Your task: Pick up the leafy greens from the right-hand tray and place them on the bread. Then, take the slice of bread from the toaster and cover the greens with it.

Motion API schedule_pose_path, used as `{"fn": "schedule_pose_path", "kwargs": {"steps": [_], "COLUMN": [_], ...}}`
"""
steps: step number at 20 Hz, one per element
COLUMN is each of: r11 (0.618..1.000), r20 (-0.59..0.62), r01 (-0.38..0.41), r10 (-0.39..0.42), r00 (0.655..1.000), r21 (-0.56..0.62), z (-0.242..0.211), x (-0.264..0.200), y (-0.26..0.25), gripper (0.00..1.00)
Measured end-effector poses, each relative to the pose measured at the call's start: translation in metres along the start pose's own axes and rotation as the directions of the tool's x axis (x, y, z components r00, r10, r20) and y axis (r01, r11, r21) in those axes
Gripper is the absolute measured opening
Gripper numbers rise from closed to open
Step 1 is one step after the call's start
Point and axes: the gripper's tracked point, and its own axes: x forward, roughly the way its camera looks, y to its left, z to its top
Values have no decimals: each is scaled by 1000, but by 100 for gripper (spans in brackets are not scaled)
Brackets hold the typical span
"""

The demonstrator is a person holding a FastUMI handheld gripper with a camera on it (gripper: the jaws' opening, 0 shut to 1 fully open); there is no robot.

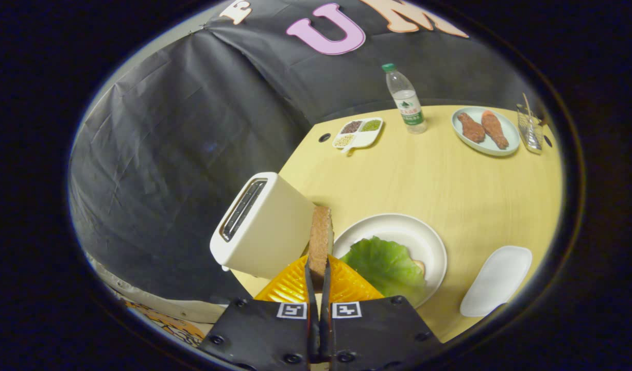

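Fingers of the gripper (pixel 318 275) pinch the slice of bread (pixel 321 239) on edge, upright, both pressing its faces. Just left of the held slice stands the toaster (pixel 264 224), slots tilted away. Just right of the fingers sits a round plate (pixel 424 234) with the leafy greens (pixel 388 265) spread over another bread slice (pixel 420 266), whose corner peeks out. Further right lies the white tray (pixel 496 281). Well beyond, on the wooden table (pixel 439 175): a water bottle (pixel 406 100), a divided dish (pixel 358 133), a plate of chicken pieces (pixel 483 130).

Table (pixel 439 175) bears toaster (pixel 264 226), plates (pixel 398 226), bottle (pixel 406 100), tray (pixel 496 281).
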Motion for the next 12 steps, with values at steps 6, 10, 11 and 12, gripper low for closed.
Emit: {"fn": "schedule_pose_path", "kwargs": {"steps": [6, 10, 11, 12], "r11": [997, 994, 994, 993], "r20": [-17, -20, -25, -32], "r01": [53, 89, 95, 104], "r10": [-53, -88, -94, -103], "r00": [998, 996, 995, 994], "r21": [47, 63, 61, 56], "z": [-19, -24, -27, -30], "x": [5, 5, 5, 6], "y": [-38, -60, -64, -67], "gripper": [4, 4, 4, 8]}}
